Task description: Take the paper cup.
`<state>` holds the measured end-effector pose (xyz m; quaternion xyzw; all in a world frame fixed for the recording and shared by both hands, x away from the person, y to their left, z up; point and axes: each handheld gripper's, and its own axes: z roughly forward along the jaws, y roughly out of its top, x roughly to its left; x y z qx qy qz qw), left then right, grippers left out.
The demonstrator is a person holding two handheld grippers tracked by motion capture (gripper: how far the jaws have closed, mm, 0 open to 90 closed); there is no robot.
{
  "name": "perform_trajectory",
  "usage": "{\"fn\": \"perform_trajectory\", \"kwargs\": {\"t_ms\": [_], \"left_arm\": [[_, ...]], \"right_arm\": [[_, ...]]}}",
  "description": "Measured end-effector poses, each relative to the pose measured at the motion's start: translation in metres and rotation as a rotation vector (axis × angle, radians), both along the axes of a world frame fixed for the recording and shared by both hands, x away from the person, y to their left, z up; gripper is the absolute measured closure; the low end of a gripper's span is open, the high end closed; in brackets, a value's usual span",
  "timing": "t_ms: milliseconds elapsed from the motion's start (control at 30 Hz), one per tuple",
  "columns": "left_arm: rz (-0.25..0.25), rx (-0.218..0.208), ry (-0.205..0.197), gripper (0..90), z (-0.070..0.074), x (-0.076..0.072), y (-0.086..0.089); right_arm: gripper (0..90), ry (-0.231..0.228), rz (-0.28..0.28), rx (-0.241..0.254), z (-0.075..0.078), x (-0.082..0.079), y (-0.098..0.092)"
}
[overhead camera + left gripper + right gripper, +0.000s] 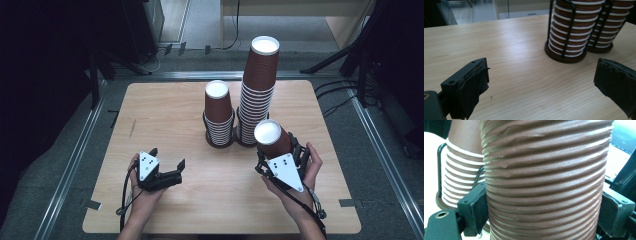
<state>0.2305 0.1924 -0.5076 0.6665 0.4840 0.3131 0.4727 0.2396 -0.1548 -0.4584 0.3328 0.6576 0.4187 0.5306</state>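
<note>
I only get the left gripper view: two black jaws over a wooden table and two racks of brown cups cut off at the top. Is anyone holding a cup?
Observer: Yes. The right gripper is clamped on a single brown cup, held upside down.
Operator: Are the two stacks equal in height?
Observer: No. The right stack stands clearly taller than the left stack.
Operator: Where is that held cup?
Observer: Just in front of the taller stack, above the table.

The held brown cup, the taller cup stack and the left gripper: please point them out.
held brown cup [275, 142], high view, ribbed side.
taller cup stack [258, 95], high view, middle of stack.
left gripper [541, 80], left gripper view, between its tips.
</note>
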Motion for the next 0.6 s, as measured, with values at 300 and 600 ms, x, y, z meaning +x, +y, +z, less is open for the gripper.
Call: {"fn": "perform_trajectory", "kwargs": {"t_ms": [300, 600], "left_arm": [[-0.107, -0.011, -0.019, 0.1, 0.006, -0.011, -0.018], [-0.176, -0.050, -0.035, 0.1, 0.012, -0.022, -0.025]], "right_arm": [[12.4, -0.022, 0.032, -0.105, -0.016, -0.002, 0.023], [12.4, -0.049, 0.094, -0.236, -0.035, -0.006, 0.047]]}}
